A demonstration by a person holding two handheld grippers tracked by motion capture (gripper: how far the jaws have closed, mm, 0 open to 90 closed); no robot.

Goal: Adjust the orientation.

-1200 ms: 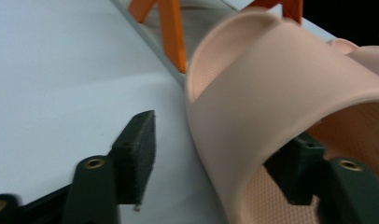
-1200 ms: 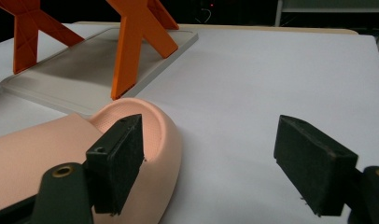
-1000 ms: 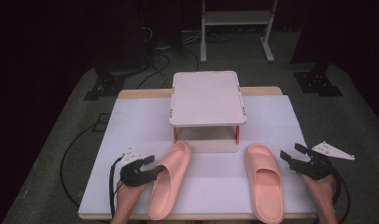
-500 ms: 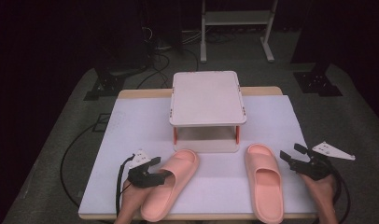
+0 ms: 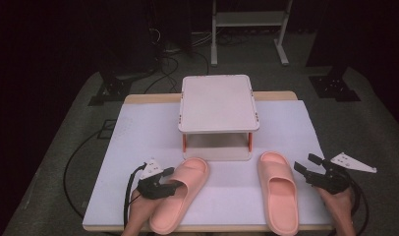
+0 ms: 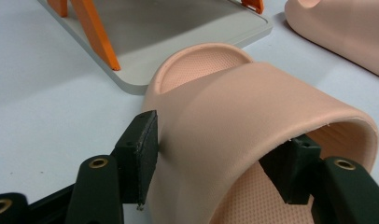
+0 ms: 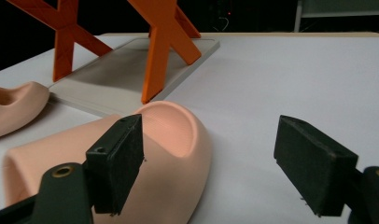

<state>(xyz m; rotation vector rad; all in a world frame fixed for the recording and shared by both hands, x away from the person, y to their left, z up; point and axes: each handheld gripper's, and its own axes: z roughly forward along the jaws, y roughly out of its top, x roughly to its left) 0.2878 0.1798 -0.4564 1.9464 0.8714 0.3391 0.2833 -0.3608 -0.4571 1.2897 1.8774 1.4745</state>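
Two pink slippers lie on the white table in front of a low shelf. The left slipper (image 5: 183,191) (image 6: 253,102) lies slanted, toe toward the shelf's front left corner. My left gripper (image 5: 174,179) (image 6: 215,154) has just been closing and is shut on its strap, one pad against the outer side and the other inside the foot opening. The right slipper (image 5: 277,191) (image 7: 169,135) lies straight, toe toward the shelf. My right gripper (image 5: 304,162) (image 7: 208,163) stands open just to its right, apart from it, gripping nothing.
The shelf (image 5: 218,101) (image 7: 131,60) has a white top, orange legs and a grey bottom plate (image 6: 187,28), and stands mid-table just beyond the slippers' toes. White table cover (image 5: 138,142) stretches left and right of it. Cables trail over the dark floor behind.
The left slipper's toe has swung to the right, from pointing straight ahead to slanting toward the shelf, and my left gripper shifted with it. The right gripper and right slipper have not moved.
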